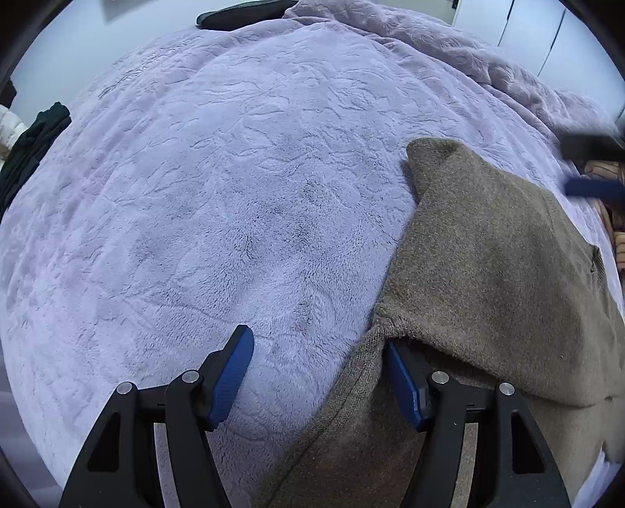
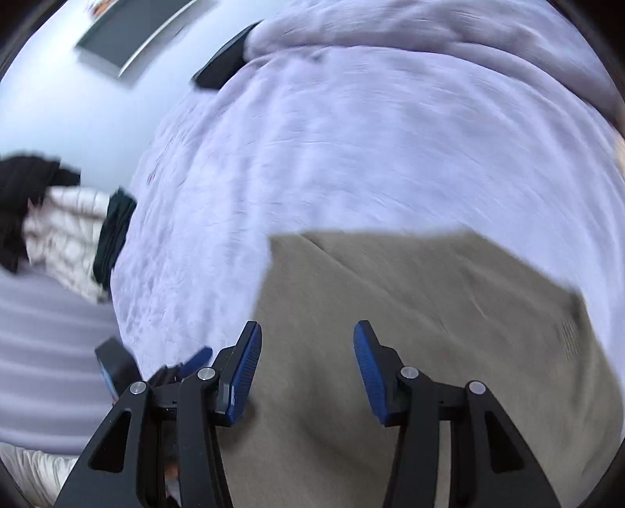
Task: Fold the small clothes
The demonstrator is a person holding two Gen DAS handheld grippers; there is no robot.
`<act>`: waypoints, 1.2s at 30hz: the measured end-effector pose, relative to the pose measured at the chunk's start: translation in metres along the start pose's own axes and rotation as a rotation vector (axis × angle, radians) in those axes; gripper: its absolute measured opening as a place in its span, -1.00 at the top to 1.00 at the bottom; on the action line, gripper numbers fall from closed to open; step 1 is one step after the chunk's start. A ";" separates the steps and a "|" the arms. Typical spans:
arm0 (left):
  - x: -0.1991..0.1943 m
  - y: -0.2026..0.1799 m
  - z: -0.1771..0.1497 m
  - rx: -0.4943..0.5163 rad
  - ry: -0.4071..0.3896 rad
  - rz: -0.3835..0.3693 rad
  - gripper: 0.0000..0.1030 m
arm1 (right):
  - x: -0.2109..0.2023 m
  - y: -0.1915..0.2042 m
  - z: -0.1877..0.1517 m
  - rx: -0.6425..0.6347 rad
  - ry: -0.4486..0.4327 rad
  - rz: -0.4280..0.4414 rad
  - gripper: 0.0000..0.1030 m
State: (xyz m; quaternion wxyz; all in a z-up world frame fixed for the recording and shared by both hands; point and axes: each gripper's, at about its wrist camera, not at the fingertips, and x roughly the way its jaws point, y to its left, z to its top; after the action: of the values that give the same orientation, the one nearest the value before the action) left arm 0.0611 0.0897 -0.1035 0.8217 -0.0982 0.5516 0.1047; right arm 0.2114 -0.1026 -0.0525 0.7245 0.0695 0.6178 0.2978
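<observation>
A brown knitted garment (image 1: 488, 265) lies on a lilac fleece blanket (image 1: 234, 176), partly folded over itself. My left gripper (image 1: 318, 344) is open at the garment's left edge; its right finger (image 1: 404, 387) is tucked under a folded flap, its left finger (image 1: 232, 375) hovers over the blanket. The right gripper shows blurred at the far right of the left wrist view (image 1: 593, 168). In the right wrist view the garment (image 2: 429, 312) spreads flat below my right gripper (image 2: 308, 332), which is open and empty above it. The left gripper (image 2: 183, 367) shows at the lower left there.
A crumpled lilac quilt (image 1: 449, 43) is heaped at the back of the bed. Dark clothes (image 1: 31, 144) and a white padded jacket (image 2: 66, 234) lie off the bed's left side. A striped cloth (image 1: 613, 219) lies at the right edge. A dark flat object (image 1: 242, 15) lies at the far edge.
</observation>
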 end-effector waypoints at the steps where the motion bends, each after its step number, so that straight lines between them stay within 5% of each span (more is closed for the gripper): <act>1: -0.001 0.001 -0.001 0.001 -0.001 -0.007 -0.32 | 0.012 0.011 0.014 -0.035 0.029 -0.005 -0.04; 8: -0.002 0.009 -0.005 -0.012 0.001 -0.036 -0.32 | 0.095 0.046 0.079 -0.211 0.234 -0.102 -0.04; 14: -0.005 0.015 -0.004 -0.012 0.011 -0.053 -0.32 | 0.131 0.059 0.063 -0.346 0.445 -0.155 0.15; 24: -0.003 0.014 -0.002 0.006 0.011 -0.050 -0.33 | 0.151 0.065 0.065 -0.381 0.556 -0.179 0.17; 25: -0.003 0.013 -0.002 0.005 0.012 -0.050 -0.33 | 0.158 0.063 0.064 -0.359 0.558 -0.195 0.27; 26: -0.004 0.013 -0.001 0.002 0.012 -0.053 -0.33 | 0.159 0.062 0.064 -0.344 0.551 -0.200 0.78; 27: -0.005 0.013 0.000 -0.004 0.012 -0.054 -0.33 | 0.159 0.062 0.066 -0.324 0.528 -0.210 0.84; 31: -0.009 0.018 0.000 -0.029 0.005 -0.058 -0.33 | 0.131 0.063 0.072 -0.253 0.401 -0.142 0.85; 36: -0.007 0.017 -0.002 0.016 0.006 -0.042 -0.33 | 0.132 0.026 0.084 0.020 0.303 -0.083 0.84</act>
State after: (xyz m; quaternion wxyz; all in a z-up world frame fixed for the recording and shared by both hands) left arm 0.0517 0.1049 -0.0990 0.8227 -0.1034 0.5529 0.0824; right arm 0.2887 0.0087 -0.1340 0.6338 0.0055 0.7254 0.2685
